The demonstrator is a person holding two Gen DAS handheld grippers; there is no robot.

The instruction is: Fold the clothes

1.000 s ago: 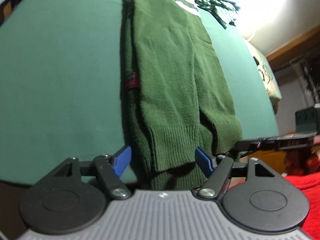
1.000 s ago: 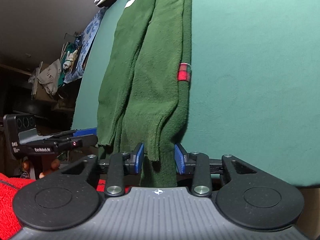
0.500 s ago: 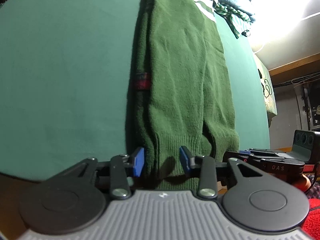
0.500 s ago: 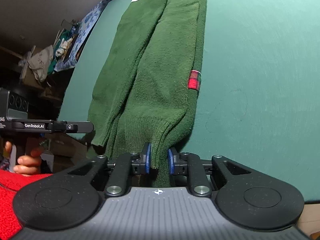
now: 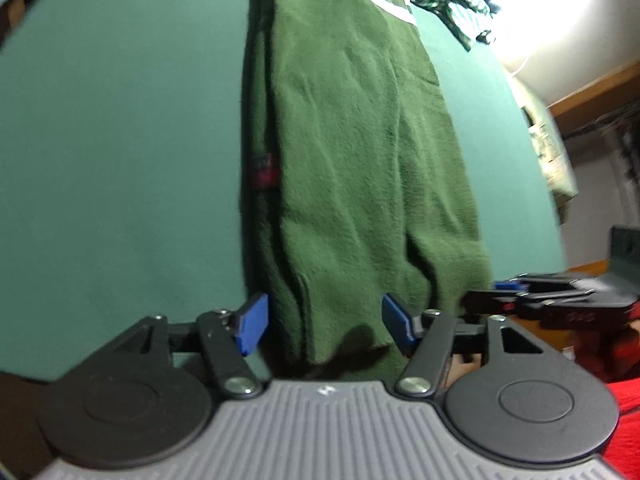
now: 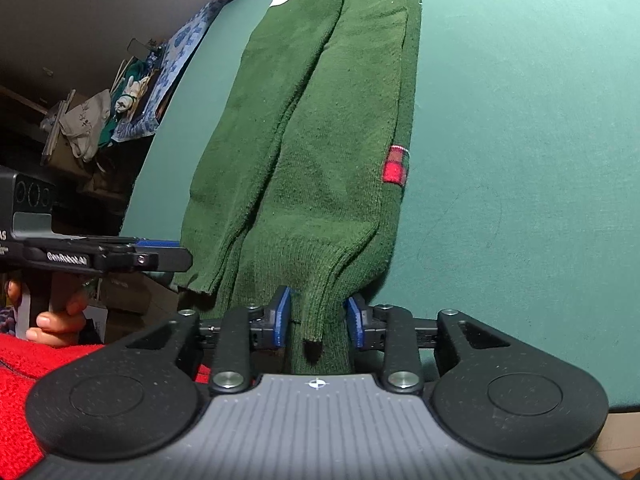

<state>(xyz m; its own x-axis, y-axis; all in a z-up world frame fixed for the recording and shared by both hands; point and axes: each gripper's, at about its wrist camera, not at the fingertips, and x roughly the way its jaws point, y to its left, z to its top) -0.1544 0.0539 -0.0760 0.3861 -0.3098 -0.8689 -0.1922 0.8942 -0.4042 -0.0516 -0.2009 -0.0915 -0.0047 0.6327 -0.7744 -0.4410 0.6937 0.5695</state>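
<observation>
Left wrist view: the green sweater (image 5: 352, 152) lies folded lengthwise into a narrow strip on the green table (image 5: 120, 140), its long axis running from 6 o'clock at the near edge to 12 o'clock, where white stripes show. The left gripper (image 5: 324, 322) straddles the ribbed near end; its jaws are opening, the blue pads standing clear of the cloth on either side, so nothing is gripped. Right wrist view: the right gripper (image 6: 318, 320) sits at the same near end, over the edge that carries the red tag (image 6: 395, 168), which lies toward 1 o'clock. Its jaws are also opening, with a ribbed cuff between the pads (image 6: 282, 318); the pads appear close to the fabric but not pressing, so I judge it released. The left tool is seen at 9 o'clock in this view, just beside the strip's other corner. Both hands are about equally near the hem. The coming move likely turns on this: the strip extends straight away from both grippers, so a fold would carry the near end toward 12 o'clock.
</observation>
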